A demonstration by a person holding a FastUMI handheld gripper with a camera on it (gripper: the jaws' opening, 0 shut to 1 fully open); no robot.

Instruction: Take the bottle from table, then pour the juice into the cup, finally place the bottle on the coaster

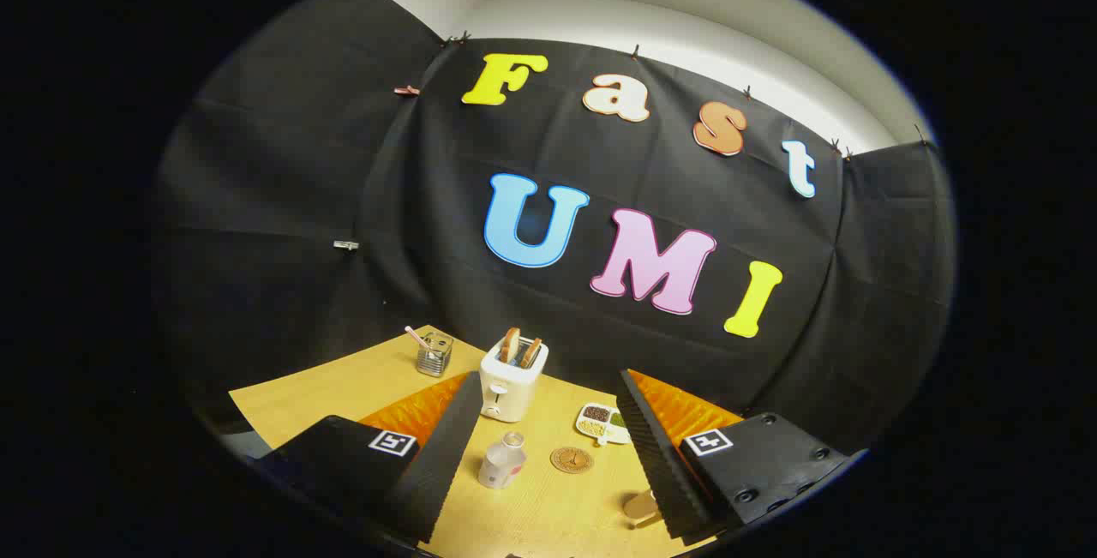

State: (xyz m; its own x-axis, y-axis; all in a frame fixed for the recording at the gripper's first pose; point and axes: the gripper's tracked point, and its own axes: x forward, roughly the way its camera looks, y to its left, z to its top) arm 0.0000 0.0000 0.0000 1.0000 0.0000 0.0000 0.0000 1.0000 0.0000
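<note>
Fingers (548,477) spread wide for me, ribbed black pads gripping nothing; squat clear bottle (502,461) between them on woodgrain worktop (548,507), round coaster (572,459) beside it.

Your gripper (548,447) is black, with two long fingers (441,447) that taper toward their tips. Their inner faces are ribbed black pads; their outer backs are ribbed bright orange. Each finger sits on a flat matte black block, and each block carries a small square black-and-white marker (392,442) on its top. The right block shows several round black screws (776,455) near its edges. The fingers stand wide apart.
</note>
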